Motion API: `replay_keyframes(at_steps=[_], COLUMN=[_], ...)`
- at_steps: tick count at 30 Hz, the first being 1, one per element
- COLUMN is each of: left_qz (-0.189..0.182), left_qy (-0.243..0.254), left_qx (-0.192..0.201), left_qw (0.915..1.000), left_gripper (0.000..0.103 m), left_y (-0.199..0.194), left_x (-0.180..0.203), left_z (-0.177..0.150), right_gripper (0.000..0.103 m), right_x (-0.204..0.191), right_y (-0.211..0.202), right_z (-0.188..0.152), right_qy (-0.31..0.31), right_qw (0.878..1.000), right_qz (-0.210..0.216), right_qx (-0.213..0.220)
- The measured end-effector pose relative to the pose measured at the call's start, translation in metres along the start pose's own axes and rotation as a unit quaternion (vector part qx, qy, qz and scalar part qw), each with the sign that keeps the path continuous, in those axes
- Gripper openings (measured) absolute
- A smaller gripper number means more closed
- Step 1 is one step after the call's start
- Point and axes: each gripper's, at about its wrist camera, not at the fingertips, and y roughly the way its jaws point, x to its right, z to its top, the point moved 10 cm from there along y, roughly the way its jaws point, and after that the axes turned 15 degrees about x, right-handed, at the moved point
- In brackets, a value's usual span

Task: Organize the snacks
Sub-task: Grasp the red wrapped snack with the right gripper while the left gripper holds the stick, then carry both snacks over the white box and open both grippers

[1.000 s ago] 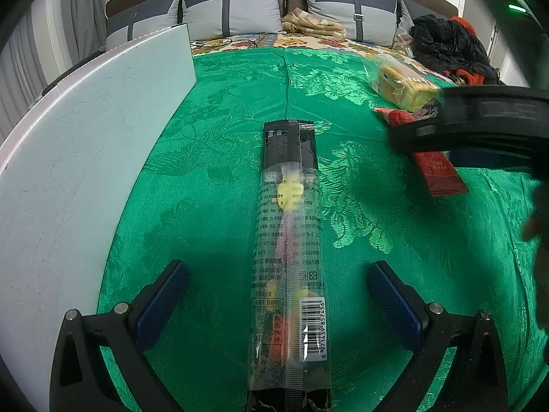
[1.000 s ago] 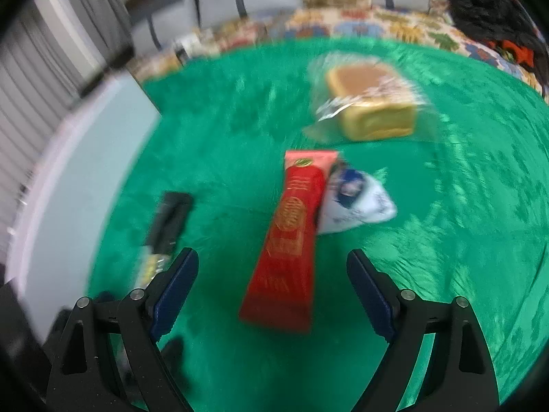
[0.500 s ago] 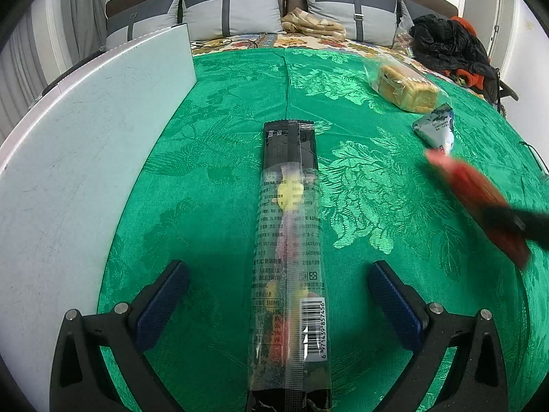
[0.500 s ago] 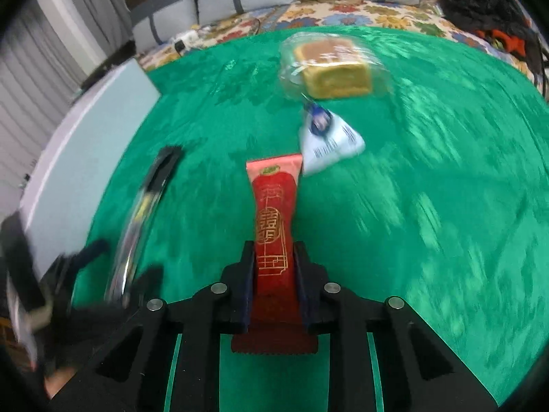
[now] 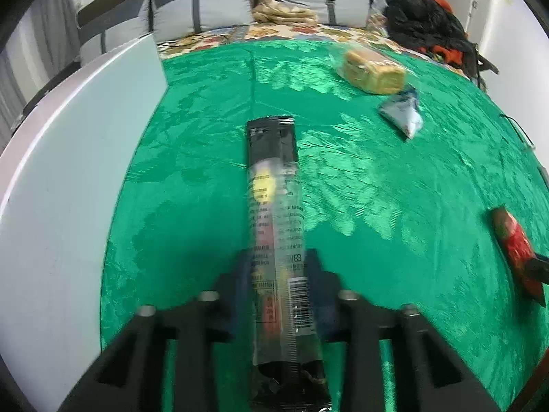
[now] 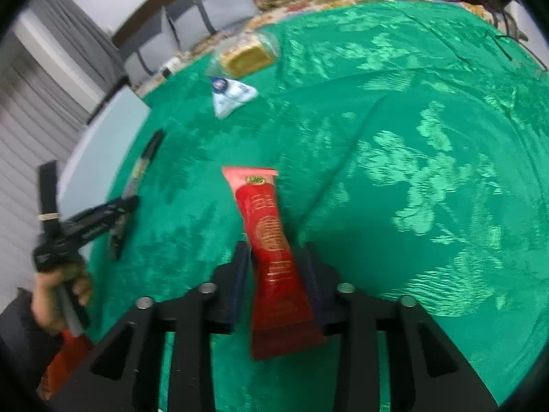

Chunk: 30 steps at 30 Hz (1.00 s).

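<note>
Left claw [image 5: 277,267] clenches the clear snack tube [image 5: 274,206], which juts far; right claw [image 6: 274,264] grips the red packet [image 6: 271,240] likewise.

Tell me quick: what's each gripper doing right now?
Left gripper: closed on the clear-and-black snack stick pack.
Right gripper: closed on the red snack packet.

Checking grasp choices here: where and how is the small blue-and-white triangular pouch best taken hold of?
Take the blue-and-white triangular pouch across its narrow crimped tip, coming from above along the green cloth. It lies flat and apart from the wrapped cake, and its wide puffy base probably suits a claw less.
</note>
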Motion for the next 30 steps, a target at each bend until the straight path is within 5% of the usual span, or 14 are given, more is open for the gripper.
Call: replay_keyframes(at_steps=[2, 9, 10, 11, 12, 21, 25, 30], left_qz=[-0.004, -0.046, -0.054, -0.060, -0.065, -0.109, -0.096, -0.021], left_qy=[-0.006, -0.066, -0.079, -0.089, -0.100, -0.185, -0.203, -0.223], left_qx=[-0.001, 0.009, 0.016, 0.022, 0.028, 0.110, 0.152, 0.187], left_qw=[1.0000, 0.9967, 0.9953, 0.9940, 0.9925, 0.9704, 0.9625, 0.9564], left_gripper=[0.024, 0.021, 0.021, 0.021, 0.021, 0.021, 0.021, 0.021], left_y=[-0.005, -0.044, -0.054, -0.062, -0.070, -0.161, -0.197, -0.232], left_x=[0.000, 0.000, -0.001, -0.001, -0.002, -0.025, -0.067, -0.170], left_z=[-0.003, -0.017, -0.018, -0.017, -0.016, 0.020, 0.048, 0.062], right_gripper=[0.064, 0.068, 0.060, 0.027, 0.018, 0.016, 0.016, 0.016], right_x=[-0.002, -0.027, -0.027, -0.026, -0.024, -0.067, -0.132, -0.258], right_y=[0.002, 0.033, 0.035, 0.034, 0.031, -0.010, -0.027, -0.036], right_z=[0.002, -0.005, -0.005, -0.004, -0.001, 0.034, 0.072, 0.109], right_qy=[-0.014, -0.161, -0.171, -0.172, -0.164, -0.061, -0.058, -0.080], right_qw=[1.000, 0.982, 0.980, 0.980, 0.981, 0.998, 0.996, 0.981], right_qz=[-0.008, -0.060, -0.068, -0.073, -0.080, 0.007, 0.067, 0.167], right_qx=[-0.013, -0.075, -0.070, -0.065, -0.062, -0.012, 0.031, 0.057])
